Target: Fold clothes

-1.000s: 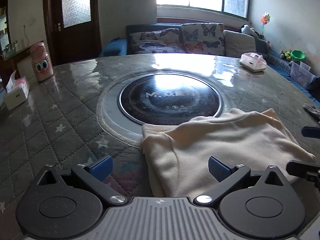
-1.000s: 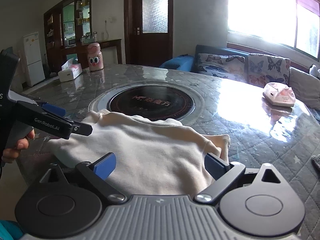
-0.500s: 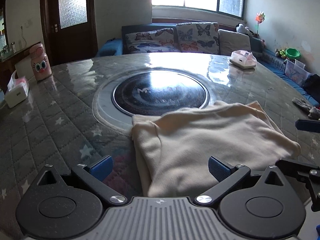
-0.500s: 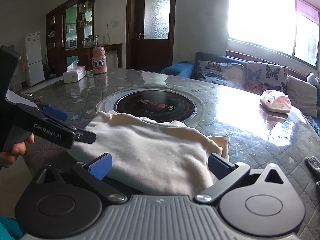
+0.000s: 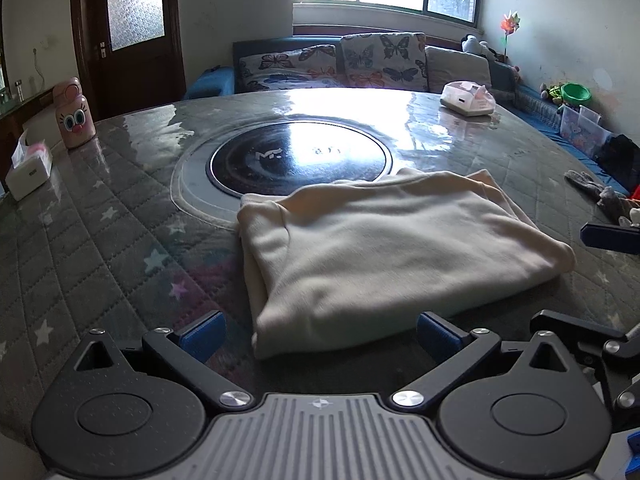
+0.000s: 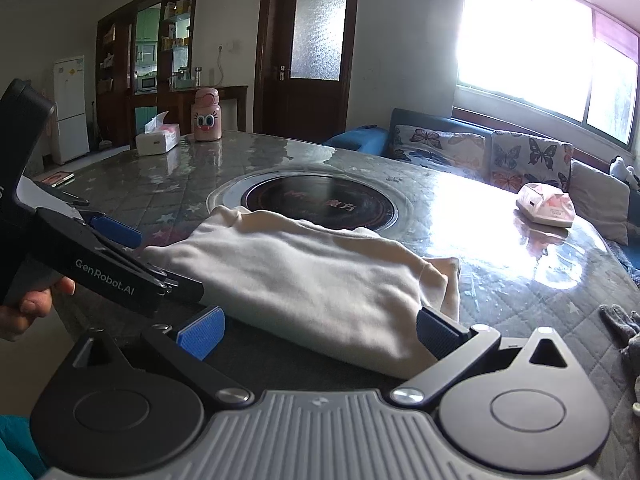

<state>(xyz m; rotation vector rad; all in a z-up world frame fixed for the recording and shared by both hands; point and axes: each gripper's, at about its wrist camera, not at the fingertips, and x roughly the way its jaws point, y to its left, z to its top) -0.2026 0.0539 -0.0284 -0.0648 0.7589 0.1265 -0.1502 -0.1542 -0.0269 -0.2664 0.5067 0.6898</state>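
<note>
Lying folded into a thick rectangle on the quilted worktop, the cream garment sits just in front of the round dark hotplate, its far edge overlapping the plate's grey rim; the left gripper hangs at the garment's near edge with its blue-padded fingers spread wide and holding nothing; the right gripper likewise has its fingers apart around the near edge of the cloth, gripping nothing; a pink bottle and a tissue box stand at the worktop's far left.
</note>
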